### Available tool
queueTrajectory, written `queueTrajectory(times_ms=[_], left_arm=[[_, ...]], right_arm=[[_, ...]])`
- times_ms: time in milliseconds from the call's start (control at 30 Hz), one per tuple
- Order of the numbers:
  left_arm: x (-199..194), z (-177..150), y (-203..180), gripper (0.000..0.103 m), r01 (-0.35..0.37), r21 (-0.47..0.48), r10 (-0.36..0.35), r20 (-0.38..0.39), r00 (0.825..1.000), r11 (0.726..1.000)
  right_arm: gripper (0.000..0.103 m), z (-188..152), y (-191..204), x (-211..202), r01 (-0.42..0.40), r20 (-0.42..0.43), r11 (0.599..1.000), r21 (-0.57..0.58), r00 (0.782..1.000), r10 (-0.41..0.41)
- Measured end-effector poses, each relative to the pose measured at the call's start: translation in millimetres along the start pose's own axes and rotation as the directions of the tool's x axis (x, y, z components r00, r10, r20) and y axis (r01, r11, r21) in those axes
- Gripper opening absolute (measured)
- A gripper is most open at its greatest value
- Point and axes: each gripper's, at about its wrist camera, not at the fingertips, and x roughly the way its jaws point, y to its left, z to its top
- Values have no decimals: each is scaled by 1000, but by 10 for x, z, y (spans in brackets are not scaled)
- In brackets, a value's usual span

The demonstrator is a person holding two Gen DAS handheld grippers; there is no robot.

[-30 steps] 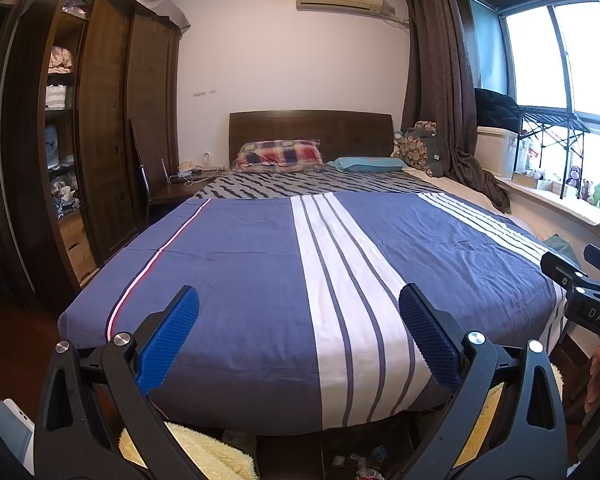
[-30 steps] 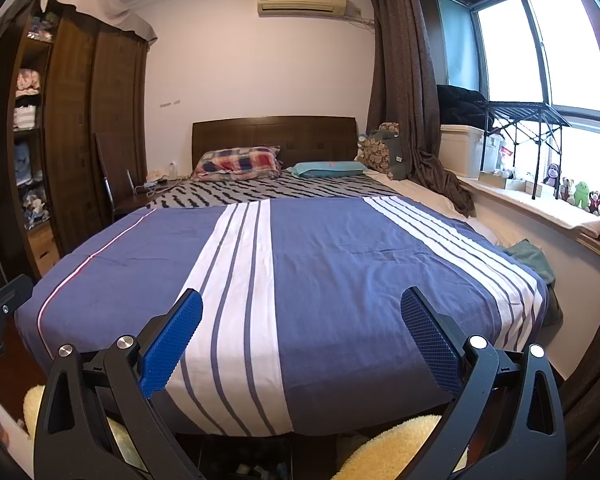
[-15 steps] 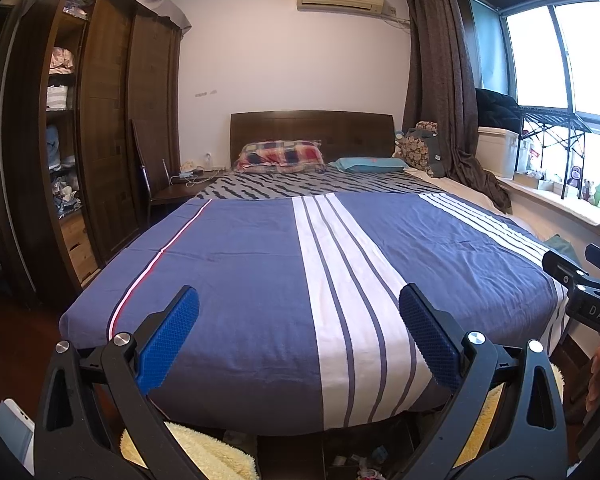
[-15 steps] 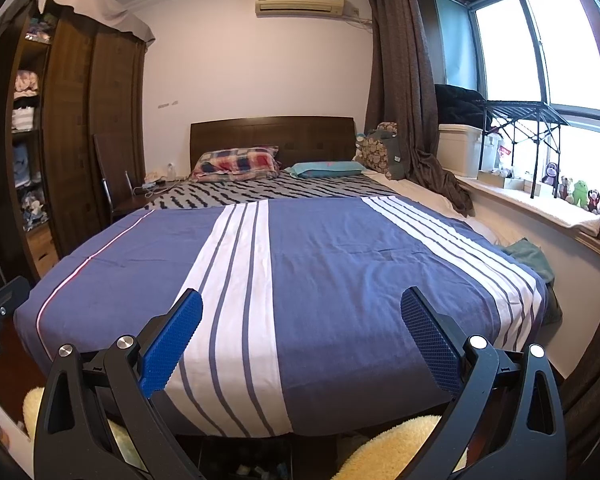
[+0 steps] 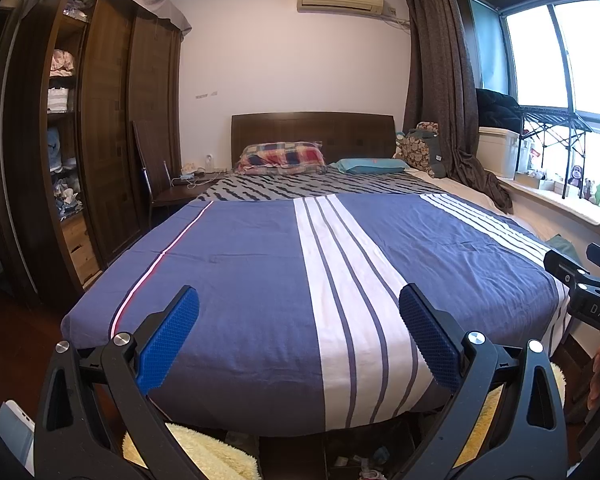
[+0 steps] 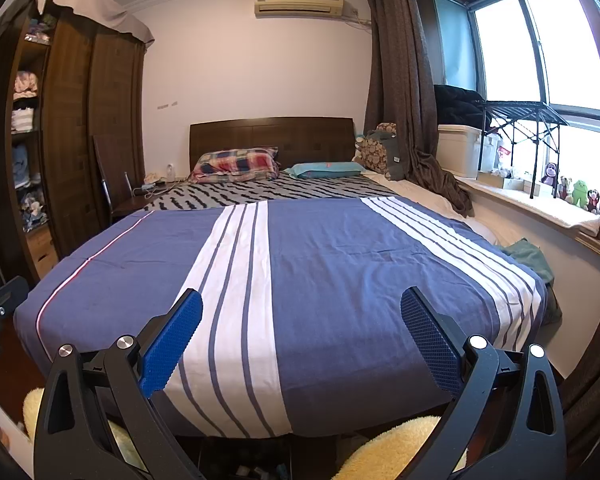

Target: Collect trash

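Both grippers hover at the foot of a bed (image 5: 240,272) covered by a blue spread with white stripes. My left gripper (image 5: 299,312) is open, nothing between its blue pads. My right gripper (image 6: 301,314) is open too, and its body shows at the right edge of the left wrist view (image 5: 588,292). Small scraps of litter (image 5: 364,465) lie on the dark floor under the bed's foot, also seen low in the right wrist view as litter (image 6: 256,470). No trash shows on the bedspread.
Yellow fluffy mats (image 5: 204,452) lie on the floor by the bed's foot. A dark wardrobe (image 5: 100,140) and a chair (image 5: 160,188) stand left. A windowsill (image 6: 540,200) with toys, a box and a rack runs along the right. A green cloth (image 6: 528,256) lies beside the bed.
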Motion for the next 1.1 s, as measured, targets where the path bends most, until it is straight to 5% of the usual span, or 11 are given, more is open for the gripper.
queueTrajectory(times_ms=[1100], left_arm=[[-3,-14,-3,95,-8,-4,8,6,1000,1000]], right_arm=[[99,-5,73,-24,4,-2,1000,9,1000,-4]])
